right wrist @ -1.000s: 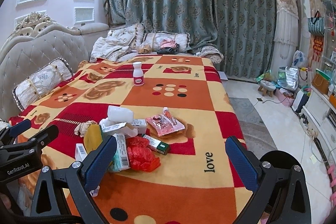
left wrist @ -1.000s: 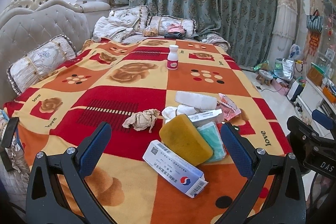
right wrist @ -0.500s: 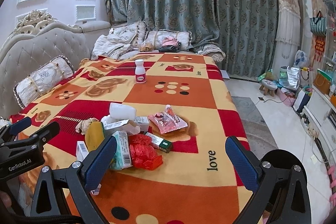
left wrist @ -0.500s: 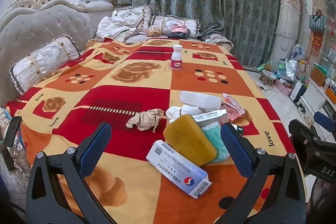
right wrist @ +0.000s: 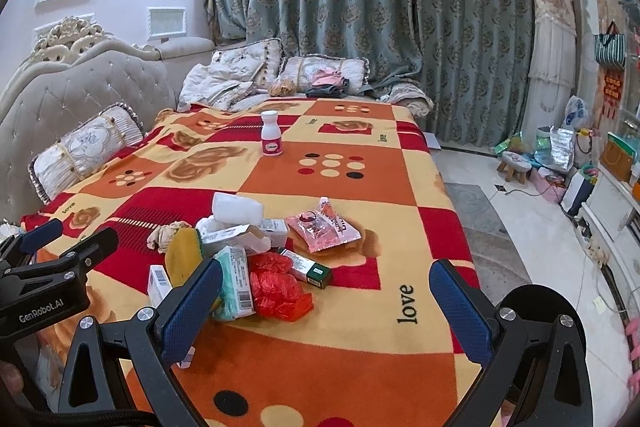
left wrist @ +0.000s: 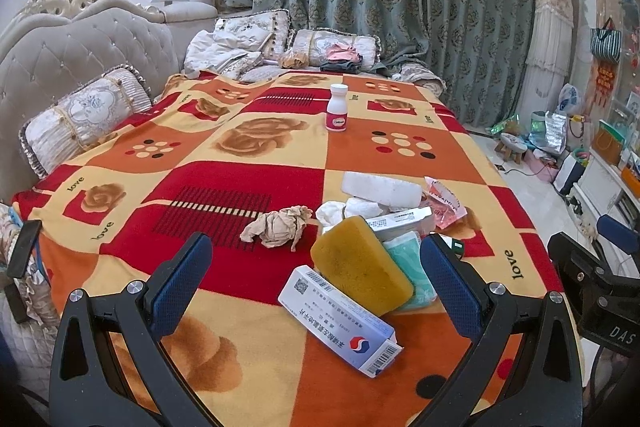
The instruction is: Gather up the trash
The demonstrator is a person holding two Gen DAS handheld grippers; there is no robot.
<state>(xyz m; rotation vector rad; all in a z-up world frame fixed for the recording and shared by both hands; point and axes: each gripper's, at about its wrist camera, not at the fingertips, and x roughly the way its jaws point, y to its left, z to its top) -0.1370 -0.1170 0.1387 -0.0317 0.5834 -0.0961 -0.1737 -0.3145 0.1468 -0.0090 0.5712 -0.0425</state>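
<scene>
A heap of trash lies on the patterned blanket [left wrist: 256, 187] near the bed's foot. It holds a yellow sponge [left wrist: 360, 263], a white medicine box [left wrist: 340, 319], a crumpled brown tissue [left wrist: 280, 227], a teal tissue pack [right wrist: 236, 279], a red plastic bag [right wrist: 280, 287], a pink wrapper [right wrist: 324, 227], a green-ended box [right wrist: 308, 267] and a white foam block [right wrist: 236, 207]. A white bottle [left wrist: 338, 107] stands upright farther back. My left gripper [left wrist: 316, 279] is open above the heap's near side. My right gripper [right wrist: 326, 305] is open, just right of the heap, empty.
Pillows [left wrist: 84, 115] and folded clothes [left wrist: 340, 57] lie at the bed's head by the tufted headboard [left wrist: 80, 51]. Curtains [right wrist: 380, 27] hang behind. On the right, the floor holds a small stool [right wrist: 516, 163], bags and low furniture.
Both grippers have drifted slightly forward and to the left toward the heap. Nothing on the bed has moved, and both stay open.
</scene>
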